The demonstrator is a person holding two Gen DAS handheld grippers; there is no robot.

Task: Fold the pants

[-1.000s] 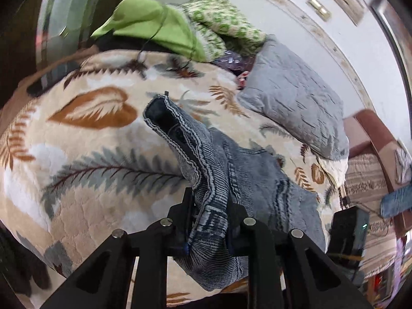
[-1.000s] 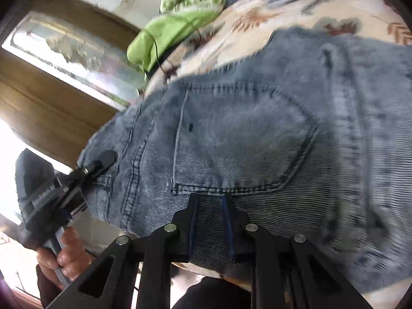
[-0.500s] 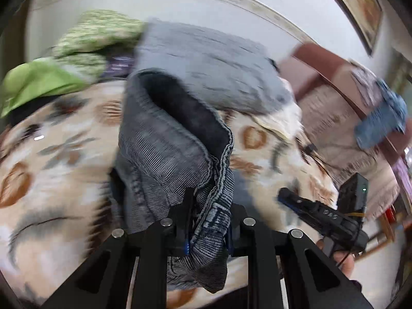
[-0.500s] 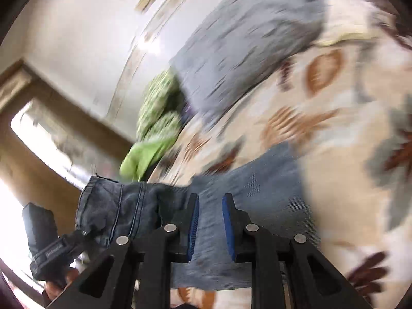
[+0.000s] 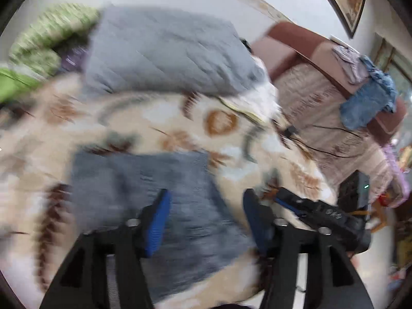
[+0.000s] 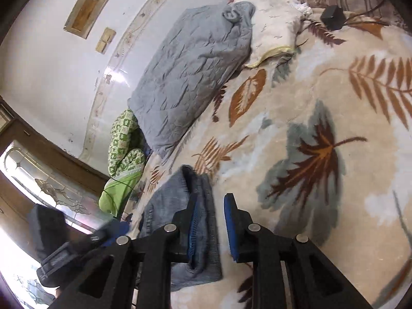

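Right wrist view showed the right tool (image 6: 210,221) with its jaws parted and nothing gripped; the folded pants (image 6: 180,221) lay on the bed's leaf-patterned blanket (image 6: 322,118), directly under and slightly left of that tool, its left finger over the denim and its right finger over bare blanket. From there the bundle's long axis ran forward, away from the tool. In the blurred left wrist view, the left tool (image 5: 206,221) was spread wide, holding nothing, with the pants (image 5: 144,180) just ahead and below, mostly toward its left finger. The right tool (image 5: 322,213) showed off to its right. Both tools stood close to the garment; I judged the right one marginally nearer an edge, so any last tidy-up would suit it. A grey quilt (image 6: 195,69) lay well beyond.
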